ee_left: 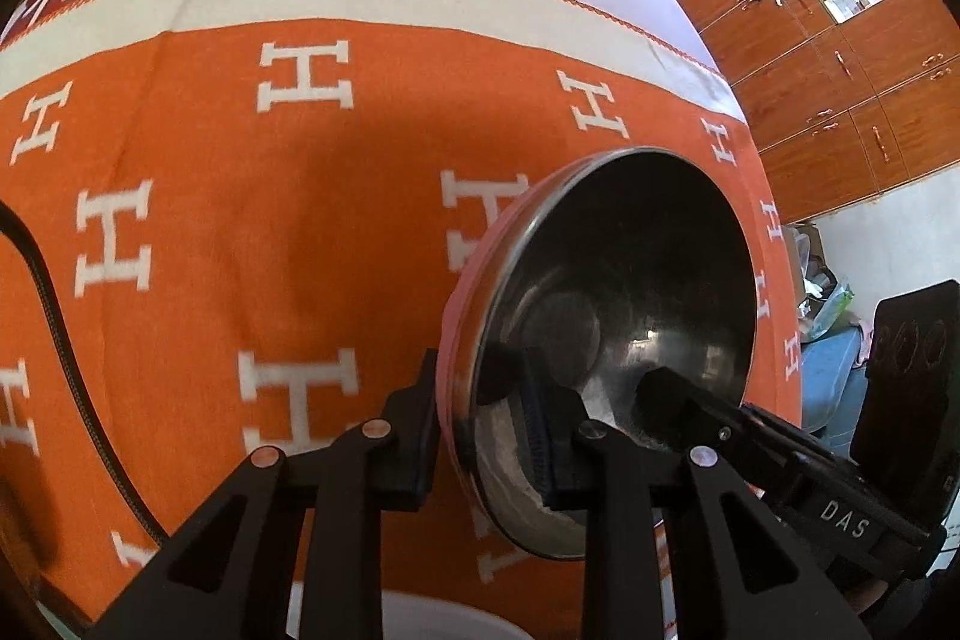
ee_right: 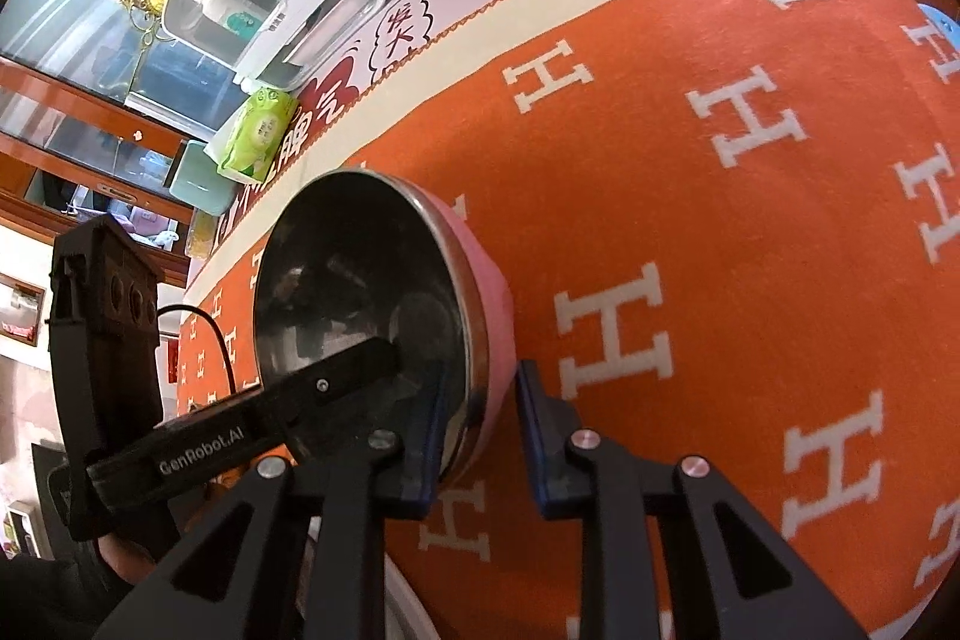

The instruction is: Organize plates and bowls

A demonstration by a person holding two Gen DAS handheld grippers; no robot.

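Bowl count first: we see one bowl [ee_left: 612, 340], pink outside and steel inside, tilted on its side above the orange blanket [ee_left: 240, 232] with white H letters. We hold it with two grippers. Our left gripper [ee_left: 489, 436] is nearly closed, pads clamped on the rim, one finger inside and one outside. Our right gripper [ee_right: 477, 436] pinches the opposite rim the same way. One green tissue pack [ee_right: 258, 133] lies at the blanket's far edge.
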